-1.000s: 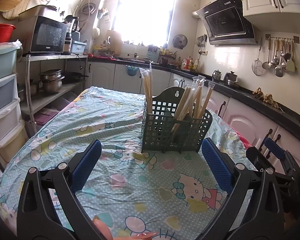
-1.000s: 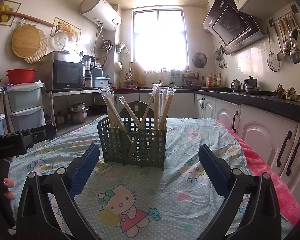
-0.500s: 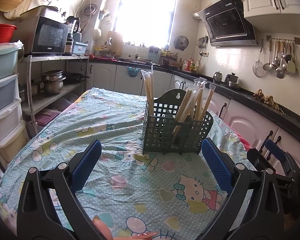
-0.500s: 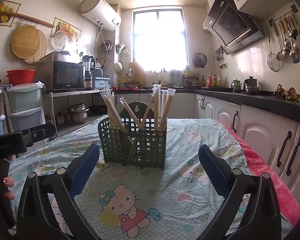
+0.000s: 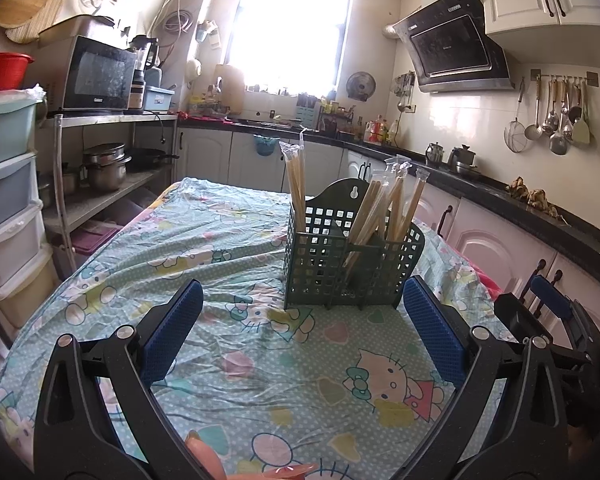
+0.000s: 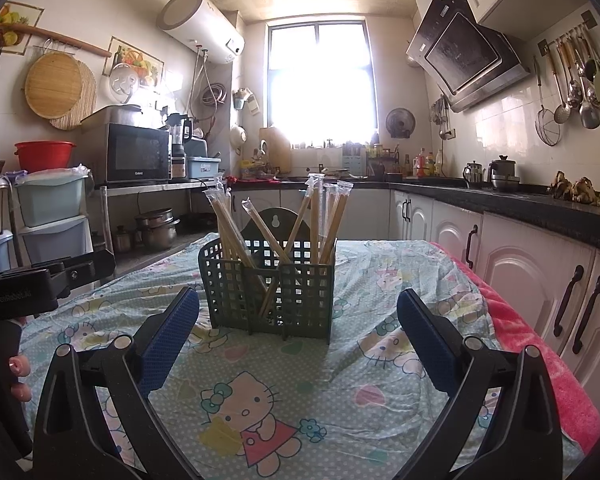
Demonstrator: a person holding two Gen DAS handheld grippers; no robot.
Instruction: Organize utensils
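Both the left hand-held gripper and right hand-held gripper hover level, spread wide and empty, facing the upright green caddy of wrapped chopsticks mid-bench.

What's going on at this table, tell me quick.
A person holds two claws over the cartoon-print tablecloth. The left claw and right claw are both open and empty, aimed at the green utensil basket. The wrapped chopsticks already stand in its compartments; nothing is gripped.
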